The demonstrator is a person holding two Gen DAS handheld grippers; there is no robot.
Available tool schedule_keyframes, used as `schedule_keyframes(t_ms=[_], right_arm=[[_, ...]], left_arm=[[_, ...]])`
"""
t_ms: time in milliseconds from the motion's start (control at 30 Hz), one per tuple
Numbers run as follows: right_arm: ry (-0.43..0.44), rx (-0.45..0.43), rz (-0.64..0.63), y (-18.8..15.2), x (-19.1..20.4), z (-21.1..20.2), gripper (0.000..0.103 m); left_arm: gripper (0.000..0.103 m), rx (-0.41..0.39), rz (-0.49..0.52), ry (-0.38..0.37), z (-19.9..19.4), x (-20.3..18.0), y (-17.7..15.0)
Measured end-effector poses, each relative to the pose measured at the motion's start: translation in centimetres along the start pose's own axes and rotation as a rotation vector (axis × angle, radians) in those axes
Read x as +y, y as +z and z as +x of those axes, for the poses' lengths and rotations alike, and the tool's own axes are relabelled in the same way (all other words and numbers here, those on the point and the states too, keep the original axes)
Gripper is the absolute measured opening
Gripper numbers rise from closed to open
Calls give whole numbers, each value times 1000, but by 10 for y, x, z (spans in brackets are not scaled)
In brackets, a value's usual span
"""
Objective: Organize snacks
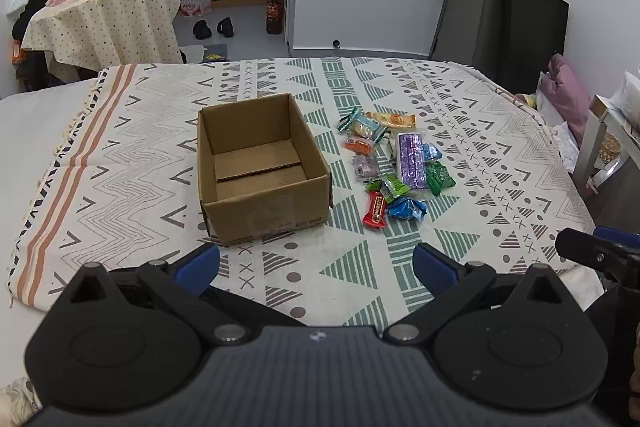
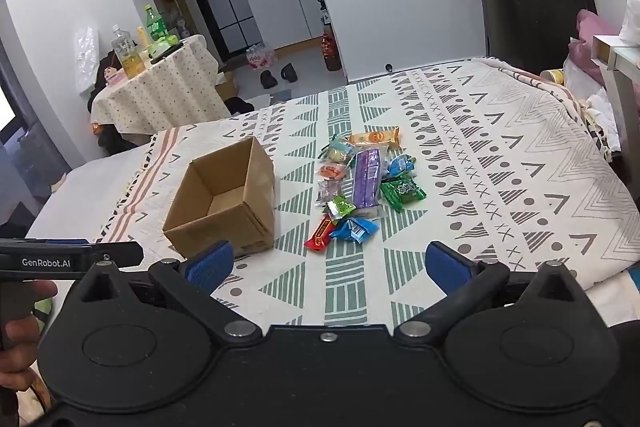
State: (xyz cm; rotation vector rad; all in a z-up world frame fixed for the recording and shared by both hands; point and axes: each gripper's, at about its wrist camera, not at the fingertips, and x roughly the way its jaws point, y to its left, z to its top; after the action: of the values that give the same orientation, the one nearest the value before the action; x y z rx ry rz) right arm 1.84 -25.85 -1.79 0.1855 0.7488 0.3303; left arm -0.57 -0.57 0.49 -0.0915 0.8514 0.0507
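Observation:
An open, empty cardboard box [image 1: 260, 167] [image 2: 228, 203] stands on a patterned cloth. To its right lies a heap of wrapped snacks: a long purple pack [image 1: 412, 161] [image 2: 367, 183], a red bar [image 1: 375, 210] [image 2: 320, 233], a blue packet [image 1: 407, 207] [image 2: 354, 229], green packets [image 1: 440, 178] [image 2: 402, 190] and an orange pack [image 1: 394, 119] [image 2: 374, 138]. My left gripper [image 1: 316, 267] hovers open in front of the box, nothing between its blue pads. Just as empty, my right gripper [image 2: 328, 267] is open, short of the snack heap.
The cloth [image 1: 120, 155] covers a bed; its near edge runs just ahead of both grippers. A round table with bottles [image 1: 100, 11] stands at the far left, a dark chair [image 1: 528, 27] at the far right, pillows and a white shelf [image 1: 600, 131] to the right.

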Motion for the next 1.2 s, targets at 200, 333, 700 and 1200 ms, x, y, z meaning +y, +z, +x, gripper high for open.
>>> schedule_keyframes(t_ms=[200,333,700,1200], right_arm=[[-1,-7,-10,2,3,-2,103],[1,-14,-24,1,7,-5,103],[-2,-11,-31,2,13,-6,103],[-8,-9,-31,1,20,-8,103]], left_arm=[[102,-14,-5,-8,-5,-1,-2],[102,-27,-13,-13,-9,1,-2],[102,-43,-34,-21,-17,6,-5],[102,-53,-48,-36,-23,12,-9]])
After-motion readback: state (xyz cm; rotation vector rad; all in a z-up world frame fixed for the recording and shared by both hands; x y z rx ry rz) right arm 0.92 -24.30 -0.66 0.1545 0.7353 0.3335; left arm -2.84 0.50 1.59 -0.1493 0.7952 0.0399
